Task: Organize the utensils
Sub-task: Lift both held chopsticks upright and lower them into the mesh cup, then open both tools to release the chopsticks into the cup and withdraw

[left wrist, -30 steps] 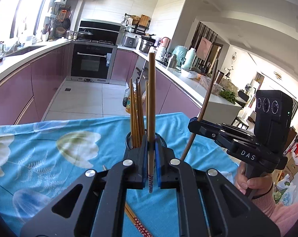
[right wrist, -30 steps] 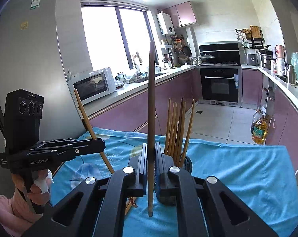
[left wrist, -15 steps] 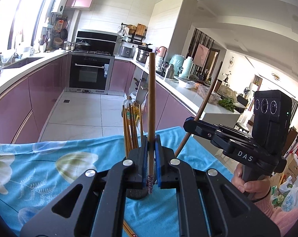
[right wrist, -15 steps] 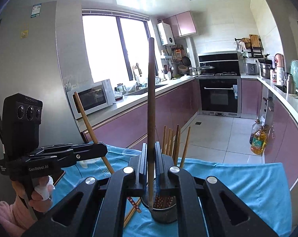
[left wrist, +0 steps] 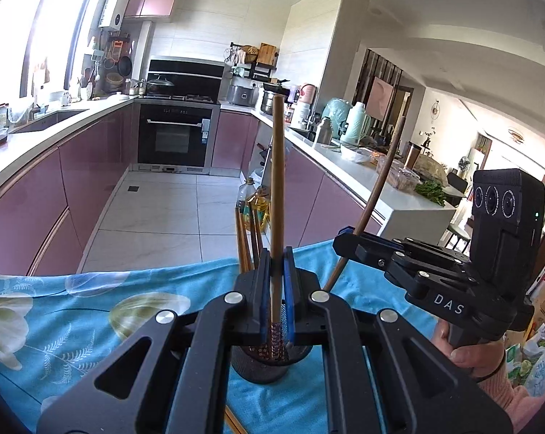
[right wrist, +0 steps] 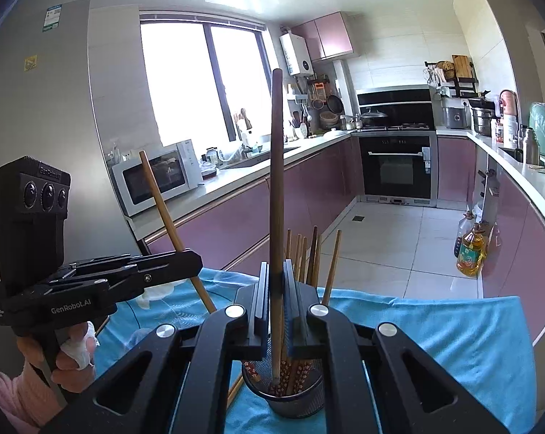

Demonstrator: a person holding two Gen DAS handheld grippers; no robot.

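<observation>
Holder: a dark mesh cup [right wrist: 285,394] stands on the blue cloth [right wrist: 435,340], right under the tips of both grippers; in the left wrist view it shows below the jaws [left wrist: 261,365].
Holder contents: chopsticks standing with patterned ends down; about six tops [right wrist: 310,253] rise just behind the right jaws, exact count unclear where they overlap.
Left gripper [left wrist: 276,289]: jaws pressed onto one upright chopstick [left wrist: 276,188], whose patterned end hangs between the pads, just above the holder's mouth.
Right gripper [right wrist: 276,296]: jaws pinching one upright chopstick [right wrist: 276,181], whose lower end reaches down inside the holder.
Held chopsticks: two, one in each gripper.
Loose chopsticks: at least one lies flat on the cloth [right wrist: 236,390], just left of the holder beneath the right jaws; how many lie there cannot be told.
Oil bottles: two [right wrist: 469,249] on the floor, far right of the right jaws.
</observation>
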